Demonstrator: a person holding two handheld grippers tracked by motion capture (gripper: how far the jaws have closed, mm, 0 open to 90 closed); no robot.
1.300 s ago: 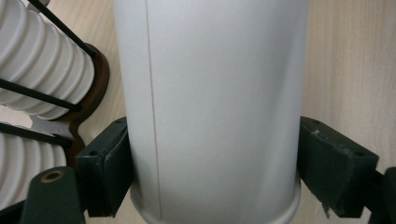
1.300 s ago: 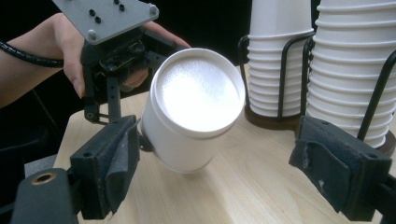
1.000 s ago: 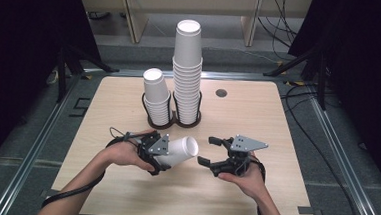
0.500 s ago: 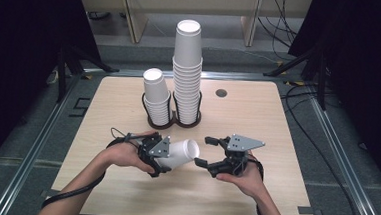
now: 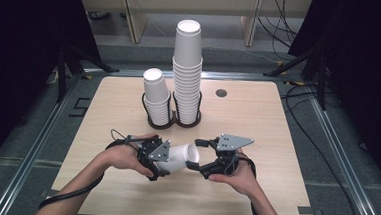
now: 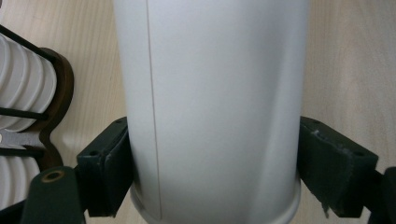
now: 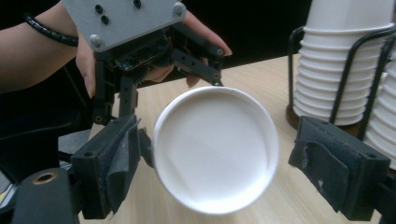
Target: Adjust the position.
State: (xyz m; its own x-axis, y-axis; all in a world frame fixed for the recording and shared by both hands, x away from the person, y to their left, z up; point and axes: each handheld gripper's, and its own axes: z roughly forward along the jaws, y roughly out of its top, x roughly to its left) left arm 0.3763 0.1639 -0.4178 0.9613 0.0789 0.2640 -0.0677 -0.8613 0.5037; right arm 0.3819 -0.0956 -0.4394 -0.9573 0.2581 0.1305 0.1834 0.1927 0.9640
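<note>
A white paper cup (image 5: 178,157) lies level just above the table, mouth turned to the right. My left gripper (image 5: 162,161) is shut on its body near the base, a pad pressing each side of the cup (image 6: 210,107). My right gripper (image 5: 194,154) faces the open mouth of the cup (image 7: 215,149), and its jaws have just been closing, with the rim between them. In the right gripper view the left pad (image 7: 116,158) sits at the rim while a gap stays before the right pad (image 7: 336,163).
At the table's middle back a black wire holder (image 5: 170,124) carries a short cup stack (image 5: 156,98) and a tall cup stack (image 5: 187,72). A small round hole (image 5: 221,93) is in the wooden table (image 5: 257,121) behind the right hand.
My right gripper has shifted left until its jaws flank the cup's mouth. The left gripper and the cup have stayed put.
</note>
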